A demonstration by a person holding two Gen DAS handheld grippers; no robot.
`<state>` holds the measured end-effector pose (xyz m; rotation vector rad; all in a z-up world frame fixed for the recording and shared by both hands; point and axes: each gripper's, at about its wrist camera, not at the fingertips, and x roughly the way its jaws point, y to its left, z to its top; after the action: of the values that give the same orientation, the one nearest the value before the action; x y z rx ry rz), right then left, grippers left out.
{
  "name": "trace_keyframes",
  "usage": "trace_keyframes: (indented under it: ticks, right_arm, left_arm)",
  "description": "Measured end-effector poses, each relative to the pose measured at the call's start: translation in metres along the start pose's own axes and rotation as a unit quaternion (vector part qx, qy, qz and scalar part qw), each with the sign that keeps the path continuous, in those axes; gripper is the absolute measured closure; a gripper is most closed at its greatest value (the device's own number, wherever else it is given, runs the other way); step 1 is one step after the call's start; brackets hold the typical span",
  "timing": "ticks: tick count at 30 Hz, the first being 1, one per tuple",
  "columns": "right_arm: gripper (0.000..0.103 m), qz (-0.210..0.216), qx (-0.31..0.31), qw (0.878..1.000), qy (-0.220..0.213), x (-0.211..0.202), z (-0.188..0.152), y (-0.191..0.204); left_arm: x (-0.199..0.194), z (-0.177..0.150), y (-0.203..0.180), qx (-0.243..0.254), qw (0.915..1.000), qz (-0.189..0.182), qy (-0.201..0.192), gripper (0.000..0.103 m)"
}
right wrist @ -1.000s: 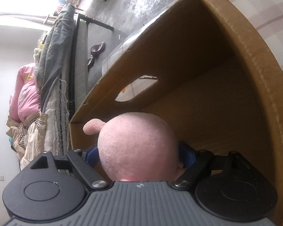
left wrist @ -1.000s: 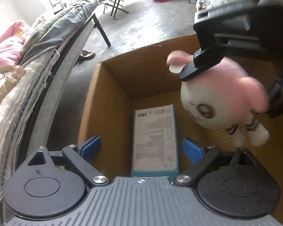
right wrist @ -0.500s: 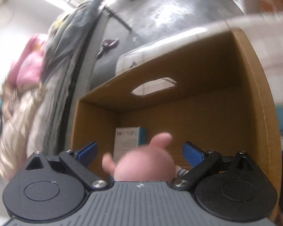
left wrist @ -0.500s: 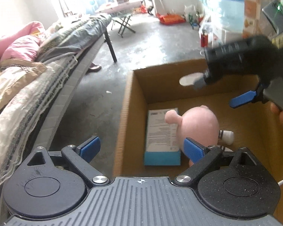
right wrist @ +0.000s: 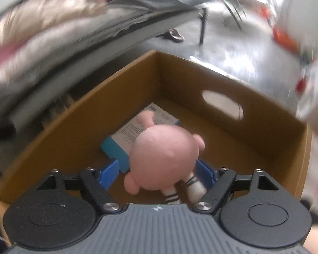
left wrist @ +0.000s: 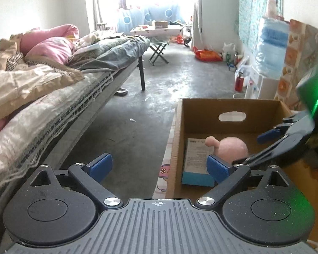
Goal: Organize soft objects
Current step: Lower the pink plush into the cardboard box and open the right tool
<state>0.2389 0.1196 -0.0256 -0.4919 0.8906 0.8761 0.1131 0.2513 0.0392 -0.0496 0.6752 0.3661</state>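
Evidently the placing step is in hand: the pink plush toy (right wrist: 164, 158) is seen lying inside the cardboard box (right wrist: 78, 127), partly against a blue-edged packet (right wrist: 125, 141) at the box's left. The right gripper (right wrist: 159, 173) is held above the box's near edge, its fingers (right wrist: 108, 173) spread to either side of the toy without pinching it. The left gripper (left wrist: 159, 166) is held level outside the box, fingers (left wrist: 100, 166) spread and empty. Next, another soft object would have to be sought, probably on the bed (left wrist: 42, 97).
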Motion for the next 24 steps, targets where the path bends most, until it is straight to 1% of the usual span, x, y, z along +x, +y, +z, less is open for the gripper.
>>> trace_keyframes:
  ticks: [2, 3, 5, 6, 7, 9, 11, 12, 13, 14, 15, 18, 19, 21, 22, 23, 24]
  right_arm:
    - [0.018, -0.033, -0.055, 0.998, -0.002, 0.010, 0.002, 0.020]
    - [0.016, -0.041, -0.076, 0.996, 0.001, 0.016, 0.002, 0.026]
    - [0.014, -0.055, -0.112, 0.992, 0.020, 0.033, 0.002, 0.040]
    - [0.011, -0.064, -0.126, 0.989, 0.032, 0.041, 0.001, 0.046]
    - [0.003, -0.078, -0.141, 0.986, 0.039, 0.048, -0.001, 0.050]
    - [0.002, -0.104, -0.176, 0.978, 0.040, 0.059, -0.006, 0.060]
    - [0.003, -0.127, -0.200, 0.971, 0.037, 0.065, -0.011, 0.065]
    - [0.007, -0.134, -0.200, 0.970, 0.035, 0.067, -0.012, 0.064]
    - [0.015, -0.142, -0.197, 0.970, 0.032, 0.068, -0.013, 0.060]
    - [0.021, -0.153, -0.192, 0.969, 0.030, 0.068, -0.012, 0.057]
    - [0.025, -0.159, -0.182, 0.970, 0.029, 0.067, -0.011, 0.052]
    - [0.028, -0.125, -0.097, 0.987, 0.028, 0.058, -0.002, 0.026]
    - [0.029, -0.111, -0.064, 0.991, 0.026, 0.055, 0.001, 0.016]
    - [0.029, -0.064, 0.021, 0.998, 0.020, 0.046, 0.007, -0.008]
    - [0.029, -0.030, 0.071, 0.997, 0.013, 0.041, 0.009, -0.023]
    - [0.029, 0.003, 0.118, 0.993, 0.004, 0.036, 0.010, -0.037]
    - [0.029, 0.038, 0.167, 0.985, -0.004, 0.032, 0.009, -0.051]
  left_arm:
    - [0.000, -0.003, 0.004, -0.008, 1.0000, -0.002, 0.000, 0.007]
    - [0.000, -0.005, 0.005, -0.013, 0.9999, -0.002, 0.001, 0.007]
    - [0.001, -0.007, 0.010, -0.023, 0.9997, -0.005, 0.004, 0.007]
    - [0.002, -0.009, 0.012, -0.029, 0.9995, -0.008, 0.006, 0.007]
    - [0.003, -0.011, 0.014, -0.033, 0.9994, -0.010, 0.009, 0.007]
    - [0.005, -0.013, 0.018, -0.039, 0.9991, -0.011, 0.011, 0.007]
    - [0.007, -0.015, 0.021, -0.042, 0.9990, -0.011, 0.012, 0.007]
    - [0.007, -0.016, 0.023, -0.045, 0.9988, -0.011, 0.012, 0.007]
    - [0.008, -0.017, 0.025, -0.049, 0.9987, -0.011, 0.013, 0.007]
    - [0.009, -0.018, 0.027, -0.052, 0.9985, -0.011, 0.014, 0.007]
    - [0.010, -0.018, 0.028, -0.055, 0.9983, -0.011, 0.015, 0.007]
    - [0.012, -0.021, 0.030, -0.060, 0.9979, -0.014, 0.018, 0.007]
    - [0.012, -0.022, 0.030, -0.061, 0.9979, -0.015, 0.018, 0.007]
    - [0.012, -0.023, 0.030, -0.063, 0.9977, -0.018, 0.018, 0.007]
    - [0.012, -0.023, 0.030, -0.064, 0.9976, -0.020, 0.018, 0.007]
    - [0.012, -0.022, 0.030, -0.064, 0.9975, -0.022, 0.017, 0.007]
    - [0.012, -0.022, 0.029, -0.065, 0.9975, -0.023, 0.017, 0.007]
